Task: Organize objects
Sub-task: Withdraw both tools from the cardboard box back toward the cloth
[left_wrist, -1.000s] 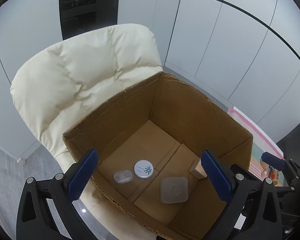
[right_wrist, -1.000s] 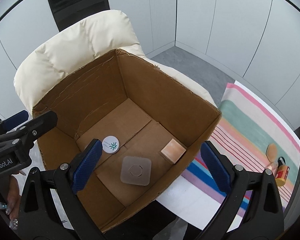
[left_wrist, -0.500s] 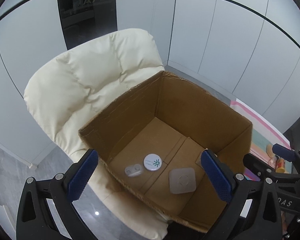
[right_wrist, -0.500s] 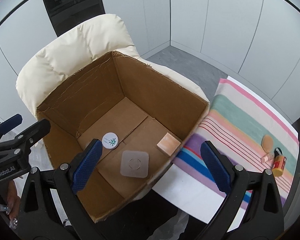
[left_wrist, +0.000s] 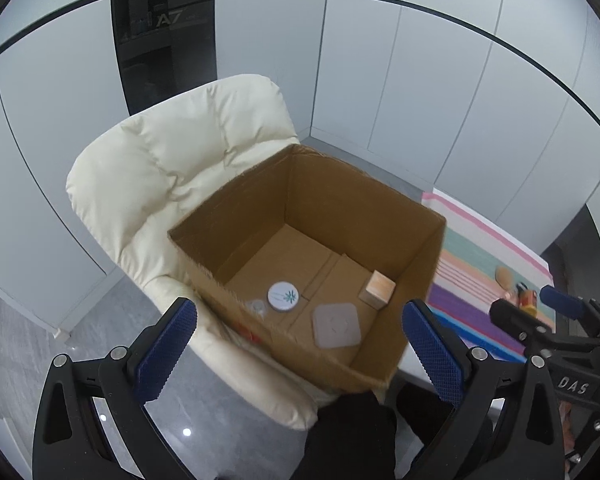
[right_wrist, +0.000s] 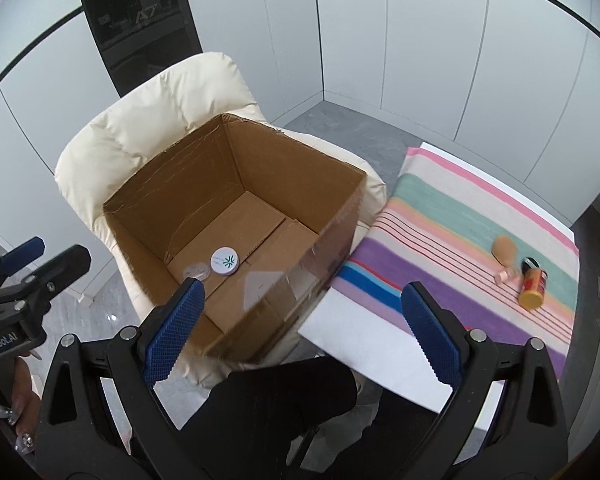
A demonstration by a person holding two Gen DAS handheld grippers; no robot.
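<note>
An open cardboard box (left_wrist: pixel 332 184) (right_wrist: pixel 148 184) rests on a cream padded chair (left_wrist: pixel 172 168) (right_wrist: pixel 172 96). Inside lie a round white tin (left_wrist: pixel 283 296) (right_wrist: pixel 225 260), a clear small lid (left_wrist: pixel 256 306) (right_wrist: pixel 197 270), a grey square pad (left_wrist: pixel 336 325) and a small wooden block (left_wrist: pixel 377 289). My left gripper (left_wrist: pixel 300 344) hangs open above and in front of the box, holding nothing. My right gripper (right_wrist: pixel 300 320) is also open and empty, over the box's near right corner. On the striped cloth (right_wrist: pixel 460 216) lie a yellow bottle (right_wrist: pixel 533 283), a tan sponge (right_wrist: pixel 505 249) and a small pink item (right_wrist: pixel 507 275).
Grey panelled walls (left_wrist: pixel 420 80) and a dark doorway (left_wrist: pixel 164 40) stand behind the chair. The striped cloth covers a white table (right_wrist: pixel 364 344) right of the box. A person's dark-clad leg (right_wrist: pixel 276 400) is below the grippers; a hand (right_wrist: pixel 20 408) holds the left tool.
Both grippers have pulled back and up from the box, which now looks smaller and farther. The right view has swung right, showing more of the striped cloth and its items.
</note>
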